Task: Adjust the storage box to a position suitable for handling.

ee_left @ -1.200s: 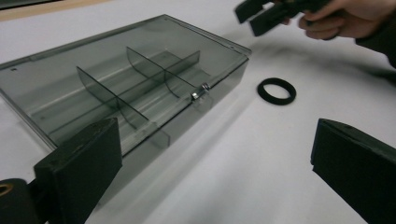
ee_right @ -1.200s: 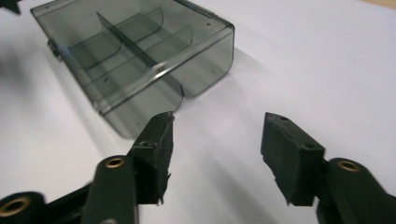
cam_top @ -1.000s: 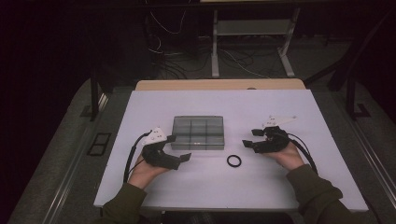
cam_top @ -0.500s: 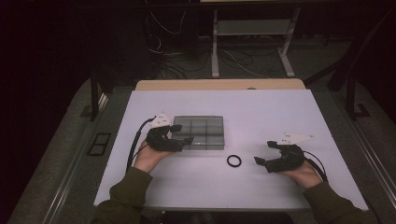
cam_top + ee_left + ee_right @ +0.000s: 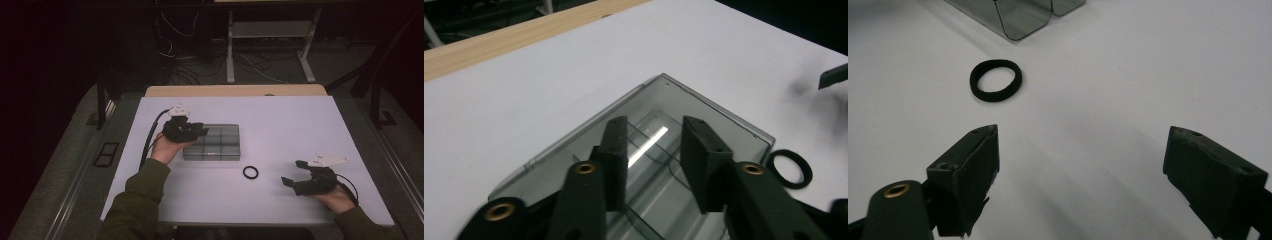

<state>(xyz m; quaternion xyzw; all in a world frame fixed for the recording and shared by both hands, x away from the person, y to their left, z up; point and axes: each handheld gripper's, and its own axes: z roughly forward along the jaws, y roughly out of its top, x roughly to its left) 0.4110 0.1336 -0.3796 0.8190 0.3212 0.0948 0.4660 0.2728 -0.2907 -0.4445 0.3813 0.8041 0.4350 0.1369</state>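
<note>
A clear plastic compartment box (image 5: 220, 142) lies at mid-table, its lid corner (image 5: 664, 97) right under my left gripper (image 5: 192, 131). That gripper's jaws (image 5: 655, 125) have just been closing; a narrow gap is left and nothing is between the pads. A black ring (image 5: 250, 172) lies flat on the white table just in front of the box, also seen as the ring (image 5: 996, 80) ahead of my right gripper (image 5: 1080, 175). The right gripper (image 5: 292, 172) sits near the front right, its jaws have just been opening, and it stands wide open and empty.
The white tabletop (image 5: 300, 125) ends in a wooden strip (image 5: 235, 90) at the back. Beyond it, on the dark floor, are cables and a metal stand (image 5: 270, 45). The right gripper's jaw tip (image 5: 833, 76) shows at the edge of the left gripper view.
My left hand has moved away from me and up over the box's left part, with its jaws narrowing. The right hand has drawn back to the right and toward the table's near edge.
</note>
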